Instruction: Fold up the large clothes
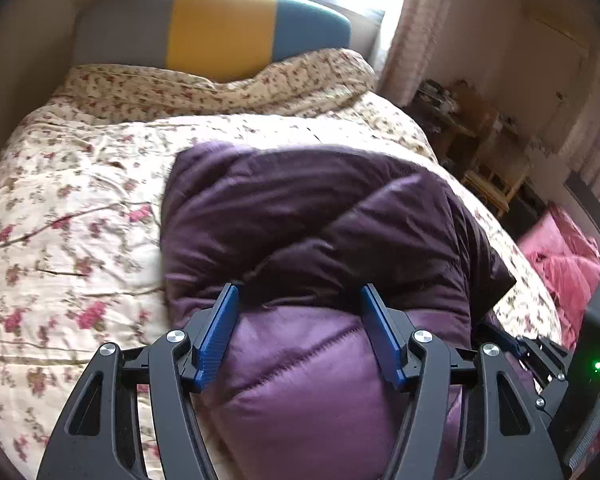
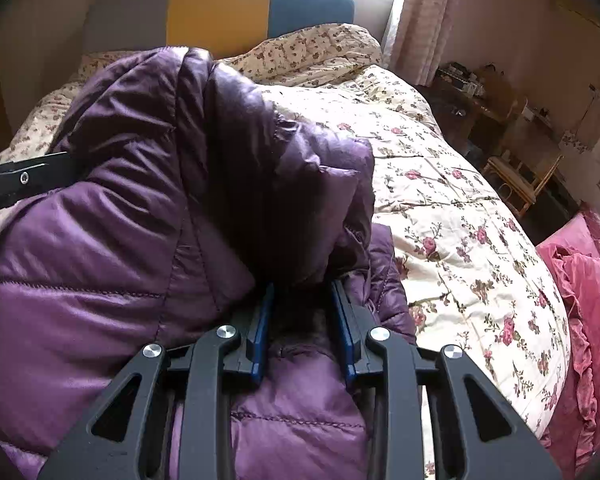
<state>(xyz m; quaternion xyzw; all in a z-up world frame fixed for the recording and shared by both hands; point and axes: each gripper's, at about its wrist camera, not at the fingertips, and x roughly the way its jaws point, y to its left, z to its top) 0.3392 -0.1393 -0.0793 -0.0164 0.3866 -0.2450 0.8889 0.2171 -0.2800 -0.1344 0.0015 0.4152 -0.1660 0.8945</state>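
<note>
A purple quilted puffer jacket [image 1: 312, 220] lies folded in a thick bundle on the floral bed. My left gripper [image 1: 298, 294] is open, its blue pads either side of a lighter purple fold at the bundle's near edge. In the right wrist view the jacket [image 2: 160, 184] bulges high in front. My right gripper [image 2: 302, 288] has its blue pads partly closed around a dark fold of the jacket's near right edge. Part of the left gripper's black body [image 2: 24, 180] shows at the left; part of the right gripper [image 1: 556, 364] shows at the right of the left wrist view.
The bed has a cream floral duvet [image 1: 72, 216] and a grey, yellow and teal headboard [image 1: 220, 28]. A pink quilt [image 2: 580, 304] lies off the bed's right side. A wooden stool and cluttered shelves [image 1: 496, 168] stand by the right wall.
</note>
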